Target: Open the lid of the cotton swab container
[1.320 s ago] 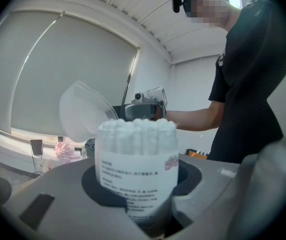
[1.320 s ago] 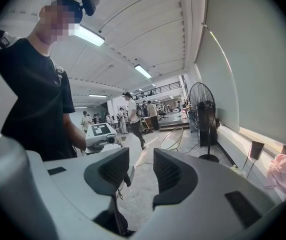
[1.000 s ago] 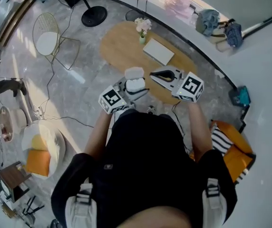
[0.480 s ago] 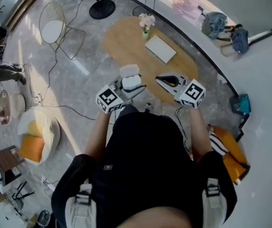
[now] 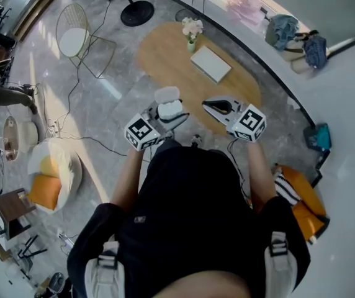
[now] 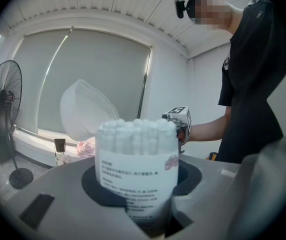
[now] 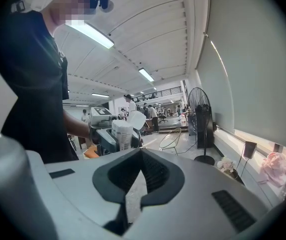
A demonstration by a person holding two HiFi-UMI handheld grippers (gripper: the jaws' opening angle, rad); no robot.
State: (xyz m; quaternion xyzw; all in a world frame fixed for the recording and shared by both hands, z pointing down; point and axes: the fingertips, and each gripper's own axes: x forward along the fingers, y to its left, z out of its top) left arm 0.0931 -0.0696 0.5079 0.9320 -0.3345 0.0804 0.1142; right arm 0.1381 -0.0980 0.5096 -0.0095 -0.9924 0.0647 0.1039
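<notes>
White plastic lid (image 6: pixel 85 109) stands hinged back behind the swabs (image 6: pixel 135 129), as it did a second ago. What has changed: my right gripper (image 7: pixel 133 186), jaws fully together and empty, has backed away from the container (image 6: pixel 135 174). My left gripper (image 5: pixel 168 113) clamps the container upright in the air, off the near edge of the table (image 5: pixel 165 58). I judge the opening complete.
</notes>
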